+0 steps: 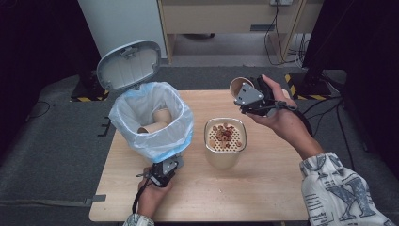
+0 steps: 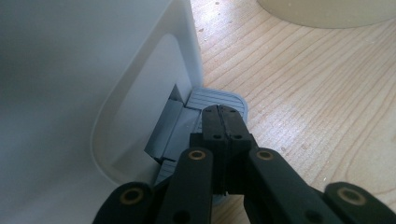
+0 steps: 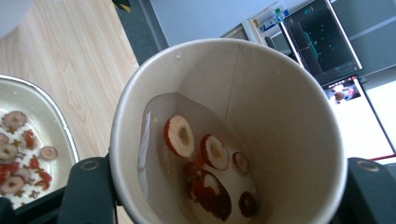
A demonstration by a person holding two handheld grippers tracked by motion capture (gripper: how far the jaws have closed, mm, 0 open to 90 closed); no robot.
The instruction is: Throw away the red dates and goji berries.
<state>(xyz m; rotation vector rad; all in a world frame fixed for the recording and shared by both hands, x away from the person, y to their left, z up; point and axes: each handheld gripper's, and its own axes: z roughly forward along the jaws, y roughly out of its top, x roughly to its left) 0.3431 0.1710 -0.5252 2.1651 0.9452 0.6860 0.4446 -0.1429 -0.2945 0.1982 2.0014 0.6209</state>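
A white pedal bin (image 1: 150, 117) with a pale blue bag stands at the table's left, its lid (image 1: 129, 63) raised. Paper cups (image 1: 160, 117) lie inside it. My left gripper (image 1: 164, 172) is shut at the bin's foot, and its closed tips (image 2: 223, 112) rest on the grey pedal (image 2: 233, 100). My right gripper (image 1: 249, 96) is shut on a paper cup (image 1: 239, 84), held tilted above the table's far right. That cup (image 3: 280, 116) holds liquid and red fruit slices (image 3: 210, 168). A beige container (image 1: 225, 157) with a perforated strainer carries strained fruit pieces (image 1: 226, 134).
The wooden table (image 1: 263, 188) has bare room in front of and to the right of the container. Behind it stand a wooden cabinet (image 1: 226, 19), cables (image 1: 277, 42) and yellow-black striped bases (image 1: 301, 87). Monitors (image 3: 322, 42) show beyond the cup.
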